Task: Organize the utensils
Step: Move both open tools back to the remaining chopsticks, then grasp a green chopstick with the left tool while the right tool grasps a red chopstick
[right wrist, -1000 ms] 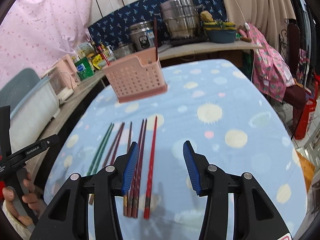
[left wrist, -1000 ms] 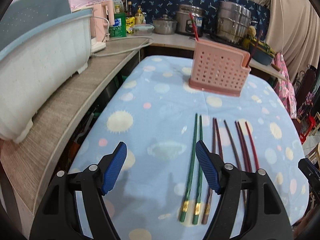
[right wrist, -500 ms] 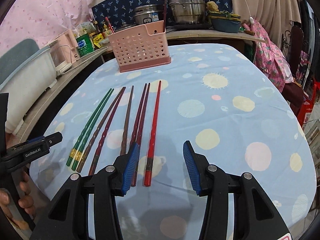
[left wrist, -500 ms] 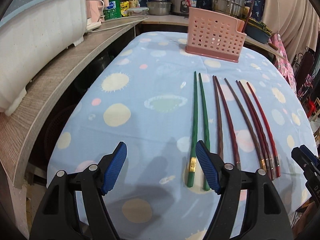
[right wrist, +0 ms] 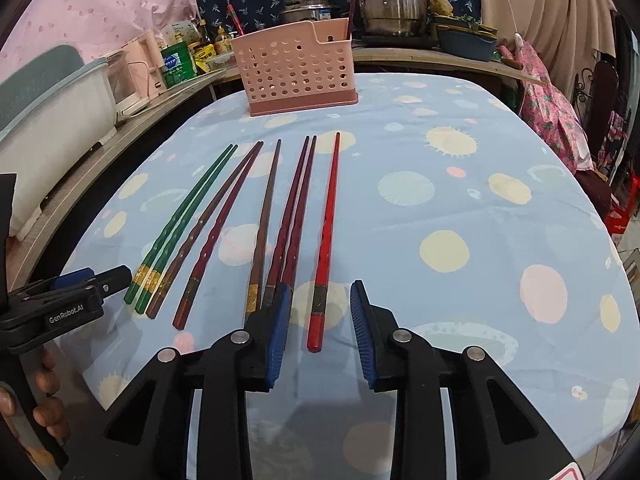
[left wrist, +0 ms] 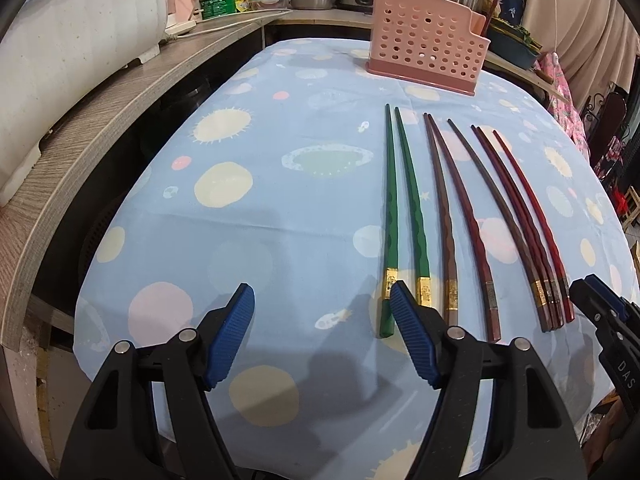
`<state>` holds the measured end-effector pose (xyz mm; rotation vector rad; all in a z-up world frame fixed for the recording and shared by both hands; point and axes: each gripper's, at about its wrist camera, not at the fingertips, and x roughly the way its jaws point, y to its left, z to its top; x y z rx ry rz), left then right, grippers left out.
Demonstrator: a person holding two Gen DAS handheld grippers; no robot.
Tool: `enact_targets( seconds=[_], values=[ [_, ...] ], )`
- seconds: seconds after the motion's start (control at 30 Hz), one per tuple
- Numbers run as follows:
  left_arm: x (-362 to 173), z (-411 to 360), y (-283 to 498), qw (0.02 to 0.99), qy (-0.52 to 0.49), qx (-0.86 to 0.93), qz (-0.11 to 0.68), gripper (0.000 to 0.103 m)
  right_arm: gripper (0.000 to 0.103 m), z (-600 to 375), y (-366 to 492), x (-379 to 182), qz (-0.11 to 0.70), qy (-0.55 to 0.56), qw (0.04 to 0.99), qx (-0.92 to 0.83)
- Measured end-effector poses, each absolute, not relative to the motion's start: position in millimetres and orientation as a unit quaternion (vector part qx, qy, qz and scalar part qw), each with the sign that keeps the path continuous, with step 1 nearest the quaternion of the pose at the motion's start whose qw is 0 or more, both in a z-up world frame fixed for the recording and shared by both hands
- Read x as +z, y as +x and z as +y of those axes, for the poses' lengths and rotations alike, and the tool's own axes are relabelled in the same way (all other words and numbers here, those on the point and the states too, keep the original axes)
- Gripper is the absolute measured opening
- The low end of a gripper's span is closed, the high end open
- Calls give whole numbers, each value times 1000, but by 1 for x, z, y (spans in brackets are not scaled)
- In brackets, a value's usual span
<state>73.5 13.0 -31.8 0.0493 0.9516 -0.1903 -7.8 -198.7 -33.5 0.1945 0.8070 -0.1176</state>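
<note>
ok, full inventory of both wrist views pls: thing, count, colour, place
green chopsticks: 2, green with gold bands, left end of the row on the table
brown and dark red chopsticks: 5, middle of the row
red chopstick: 1, bright red, right end of the row, its near end between the right gripper's fingers, untouched
utensil basket: 1, pink, perforated, far edge of the table
tablecloth: 1, light blue with pastel spots
steel pots: several, counter behind
bottles and jars: several, mixed colours, side counter
white tub: 1, side counter
left gripper: black, blue pads, open, beside the green pair
right gripper: black, blue pads, jaws just narrowed, pads not yet touching
hand: holding the left gripper
</note>
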Motion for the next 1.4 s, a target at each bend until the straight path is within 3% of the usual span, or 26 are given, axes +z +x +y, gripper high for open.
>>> enact_targets(
  seconds=[0.53, 0.67, 0.93, 1.27, 1.4],
  values=[
    [-40, 6, 76, 883, 37, -90, 460, 65, 13, -202, -7, -45, 404, 94, 908, -59],
    [-40, 7, 76, 884, 39, -88, 458, 65, 6, -207, -8, -45, 404, 98, 908, -62],
    [-39, 14, 79, 885, 36, -79, 457, 48, 6, -211, -10, -45, 401, 101, 908, -67],
    [-36, 20, 83, 882, 36, -70, 464, 18, 7, -221, -14, -45, 399, 106, 907, -77],
    [-36, 23, 86, 879, 31, -73, 470, 15, 7, -226, -16, -43, 397, 111, 907, -81]
  ],
)
